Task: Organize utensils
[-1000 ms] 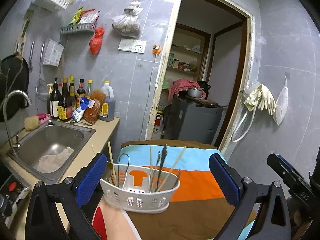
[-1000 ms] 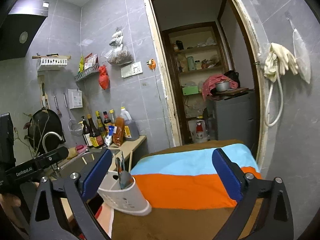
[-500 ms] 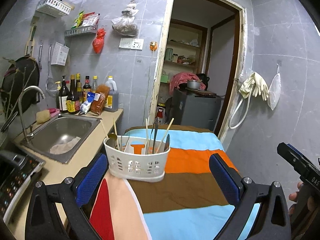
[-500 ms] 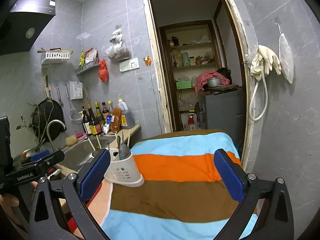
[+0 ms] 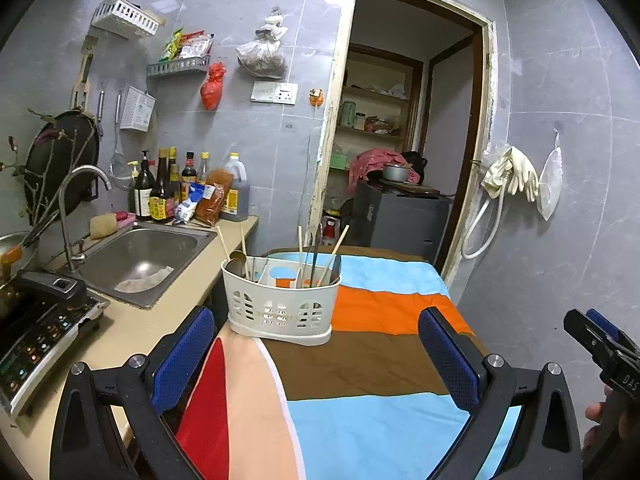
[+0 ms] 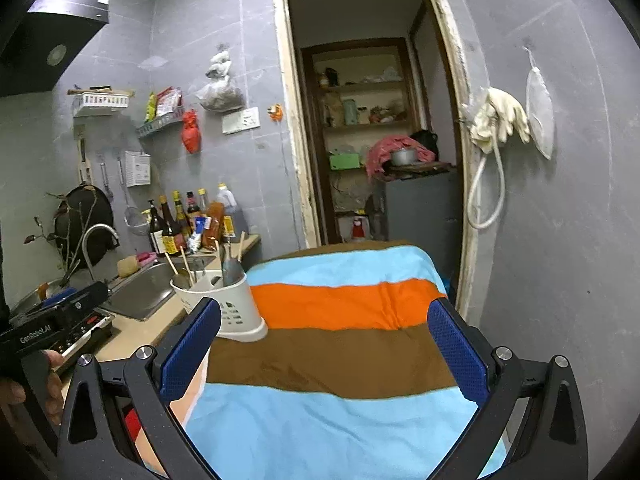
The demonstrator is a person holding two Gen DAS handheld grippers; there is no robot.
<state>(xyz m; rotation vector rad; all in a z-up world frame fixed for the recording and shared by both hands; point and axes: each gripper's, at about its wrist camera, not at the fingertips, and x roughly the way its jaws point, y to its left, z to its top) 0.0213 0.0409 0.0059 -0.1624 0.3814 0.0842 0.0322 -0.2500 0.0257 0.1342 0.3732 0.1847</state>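
Both grippers, left (image 5: pixel 316 360) and right (image 6: pixel 324 356), hang spread and empty over the striped cloth (image 5: pixel 372 368), so either can reach in. At the cloth's left edge stands the caddy (image 5: pixel 280 308), upright, holding chopsticks (image 5: pixel 335 250) and a spoon (image 5: pixel 239 260), ready for sorting. Just beside it, the counter (image 5: pixel 132 328) and sink (image 5: pixel 140 252) crowd my left approach.

Reads "GenRobot.AI" on left gripper (image 6: pixel 52 322), lower left of right view; "DAS" on right gripper (image 5: pixel 612 360), lower right of left view.
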